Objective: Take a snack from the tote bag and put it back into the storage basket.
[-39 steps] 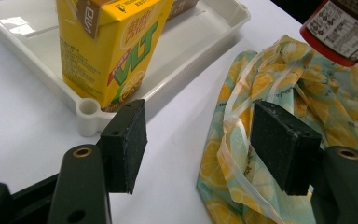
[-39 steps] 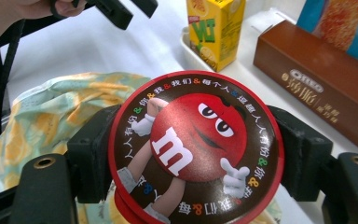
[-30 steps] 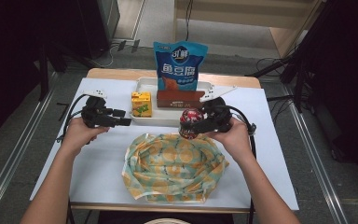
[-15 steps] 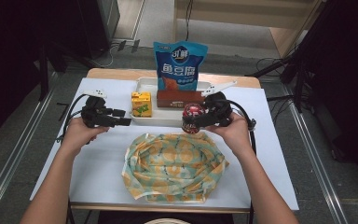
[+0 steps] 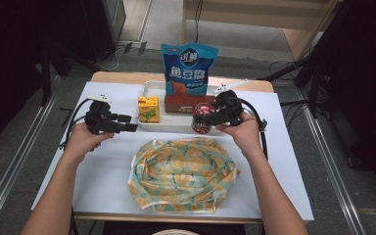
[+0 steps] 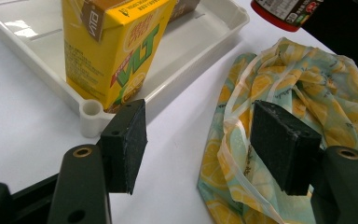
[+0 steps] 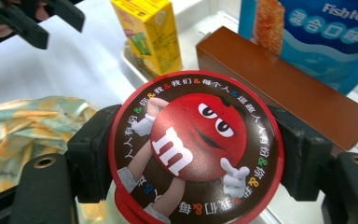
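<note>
The candy tub (image 7: 193, 149) is clamped by the right gripper (image 7: 196, 154) above the tray (image 5: 152, 89) edge, at twelve o'clock from the cloth bag (image 5: 183, 174). The left gripper (image 6: 209, 147) is held agape, nothing grasped.

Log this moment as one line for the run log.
right gripper: shut on candy tub, lifted at tray front edge | left gripper: open, empty, beside juice carton | lemon-print bag: crumpled on table

Spread fingers (image 6: 126, 144) frame the yellow carton (image 6: 109, 46), white tray (image 6: 205, 35) and lemon-print cloth (image 6: 317, 88).
</note>
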The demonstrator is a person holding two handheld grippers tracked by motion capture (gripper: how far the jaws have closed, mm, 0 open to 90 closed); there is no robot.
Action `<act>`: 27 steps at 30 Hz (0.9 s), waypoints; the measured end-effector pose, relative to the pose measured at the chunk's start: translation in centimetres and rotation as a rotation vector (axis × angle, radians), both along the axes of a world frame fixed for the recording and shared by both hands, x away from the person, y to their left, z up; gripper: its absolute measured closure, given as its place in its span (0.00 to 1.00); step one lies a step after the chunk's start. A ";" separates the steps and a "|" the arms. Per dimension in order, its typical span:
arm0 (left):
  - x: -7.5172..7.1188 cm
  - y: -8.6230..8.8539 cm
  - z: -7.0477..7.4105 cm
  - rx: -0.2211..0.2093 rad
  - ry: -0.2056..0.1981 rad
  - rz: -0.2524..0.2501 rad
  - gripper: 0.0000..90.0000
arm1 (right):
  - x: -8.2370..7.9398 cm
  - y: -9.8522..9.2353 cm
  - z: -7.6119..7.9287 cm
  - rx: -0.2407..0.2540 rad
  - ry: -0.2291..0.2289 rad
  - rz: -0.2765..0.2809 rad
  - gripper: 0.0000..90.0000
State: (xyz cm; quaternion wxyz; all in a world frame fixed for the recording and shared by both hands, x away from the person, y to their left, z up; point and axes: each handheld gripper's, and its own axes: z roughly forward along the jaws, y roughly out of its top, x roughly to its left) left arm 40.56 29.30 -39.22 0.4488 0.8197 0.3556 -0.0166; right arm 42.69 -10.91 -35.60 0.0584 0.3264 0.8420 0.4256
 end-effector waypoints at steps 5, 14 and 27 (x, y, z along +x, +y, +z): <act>-0.1 -0.1 0.0 -0.002 -0.007 -0.006 0.41 | 0.6 -0.5 -0.3 0.004 0.001 -0.017 0.29; -0.4 -0.1 0.1 0.006 -0.015 0.001 0.41 | 1.9 -1.1 -1.2 0.005 0.009 -0.046 0.29; -0.8 0.2 -0.2 0.021 -0.008 0.004 0.41 | 3.4 -1.1 -1.5 -0.011 0.003 -0.071 0.29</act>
